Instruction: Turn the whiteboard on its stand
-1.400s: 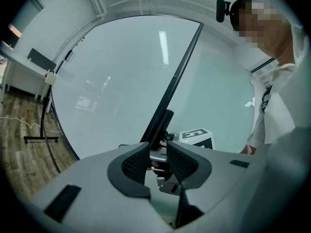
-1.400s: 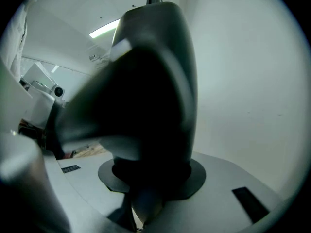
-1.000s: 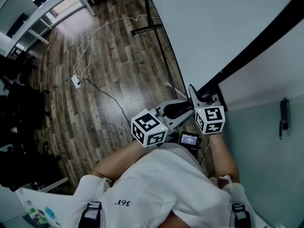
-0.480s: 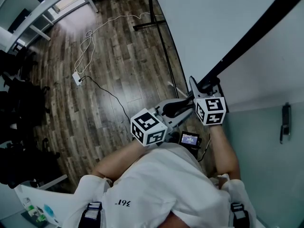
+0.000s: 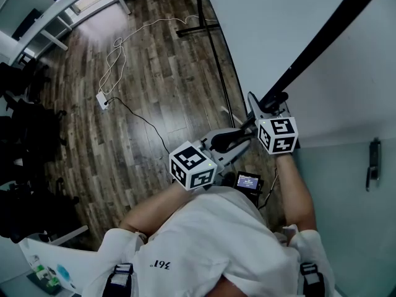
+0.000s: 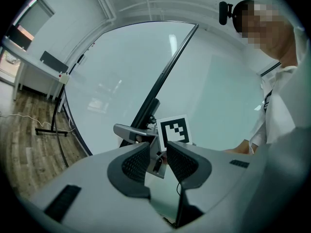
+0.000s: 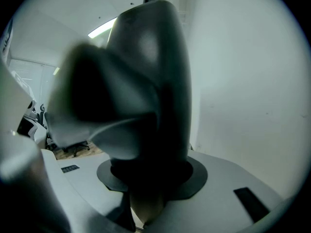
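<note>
wood floor [image 5: 154, 73] at 10 o'clock; whiteboard [image 5: 278, 23] tilted, turn seems partway. right gripper [image 5: 267, 102] fingers clamped on its black edge [image 5: 322, 40], just widening. left gripper [image 6: 156, 155] fingers slightly apart, empty.

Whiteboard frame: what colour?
The whiteboard frame is black; it shows best in the head view.

Dim bluish light, pale glare on dark wood-plank floor [image 5: 93, 42], fisheye-bent edges, black corners, right gripper view's foreground blurred.
</note>
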